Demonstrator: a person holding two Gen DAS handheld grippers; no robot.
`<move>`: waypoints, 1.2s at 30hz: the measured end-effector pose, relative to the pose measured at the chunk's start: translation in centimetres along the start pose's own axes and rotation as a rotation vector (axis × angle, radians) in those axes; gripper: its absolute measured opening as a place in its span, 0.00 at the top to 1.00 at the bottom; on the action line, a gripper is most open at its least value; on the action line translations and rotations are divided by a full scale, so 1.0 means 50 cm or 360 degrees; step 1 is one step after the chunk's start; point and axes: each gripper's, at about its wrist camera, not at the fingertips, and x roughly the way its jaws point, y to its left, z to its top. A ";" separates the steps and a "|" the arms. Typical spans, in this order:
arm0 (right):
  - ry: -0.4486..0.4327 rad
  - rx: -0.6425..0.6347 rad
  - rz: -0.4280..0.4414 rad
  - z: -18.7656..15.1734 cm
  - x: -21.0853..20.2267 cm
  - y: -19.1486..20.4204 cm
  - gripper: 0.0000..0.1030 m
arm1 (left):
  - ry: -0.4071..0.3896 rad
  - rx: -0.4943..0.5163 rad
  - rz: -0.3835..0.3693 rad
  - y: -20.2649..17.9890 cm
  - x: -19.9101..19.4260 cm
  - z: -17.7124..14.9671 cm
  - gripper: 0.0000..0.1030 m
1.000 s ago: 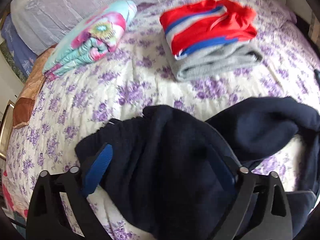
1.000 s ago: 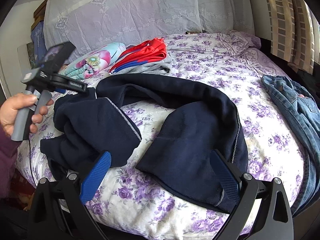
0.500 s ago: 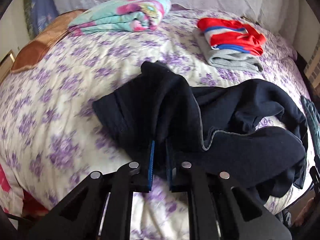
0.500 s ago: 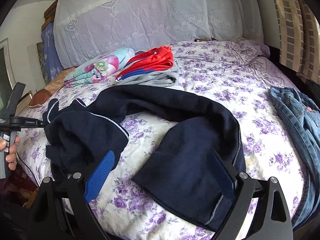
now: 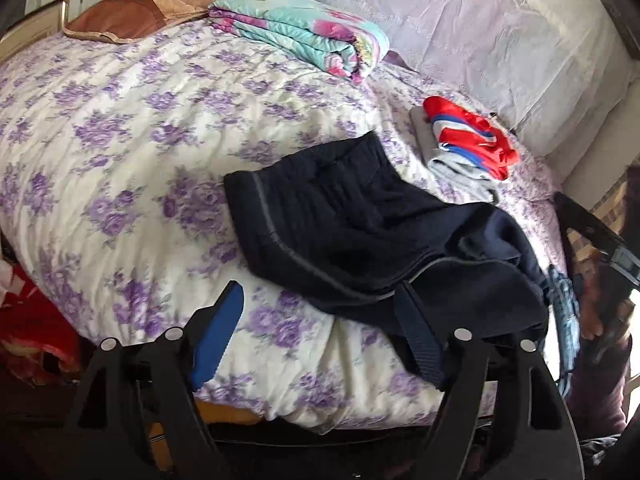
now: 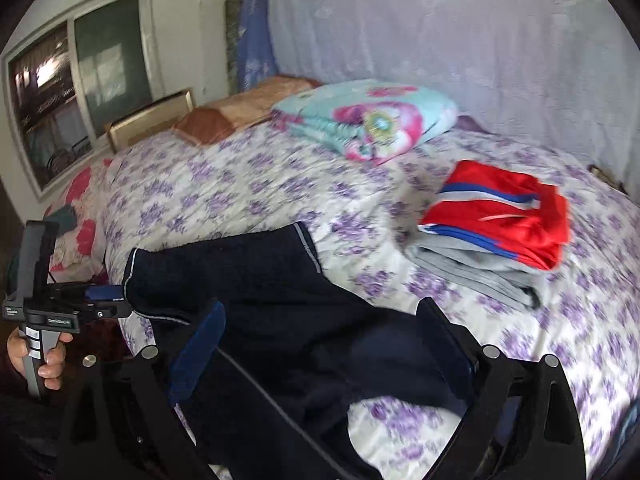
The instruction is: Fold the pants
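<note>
At the bed's near edge, the left gripper [image 5: 320, 336] hangs wide open and empty just short of the navy pants [image 5: 360, 232], which lie bunched on the floral bedspread [image 5: 120, 128]. The right gripper [image 6: 332, 344], also spread wide, hovers over the dark cloth, holding nothing. Doing this well likely means squaring the legs flat before creasing. Motion blur hides the seams; beyond, the folded red-and-grey clothes [image 6: 500, 220] and a rolled floral blanket [image 6: 372, 120] sit apart.

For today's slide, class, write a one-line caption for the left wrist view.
Open left gripper hovers at the bed edge before crumpled navy pants on the purple-flowered bedspread.
</note>
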 end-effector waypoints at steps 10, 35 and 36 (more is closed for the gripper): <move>0.0728 0.0096 0.0145 0.036 0.444 -0.021 0.20 | 0.0170 -0.0169 -0.0079 0.051 0.154 0.060 0.62; -0.0073 0.0203 -0.0323 0.127 0.079 -0.103 0.19 | -0.0267 -0.0250 0.0415 0.218 -0.089 0.126 0.59; -0.0084 0.0250 -0.0420 0.077 0.029 -0.141 0.19 | -0.0351 -0.0208 0.0403 0.195 -0.120 0.138 0.56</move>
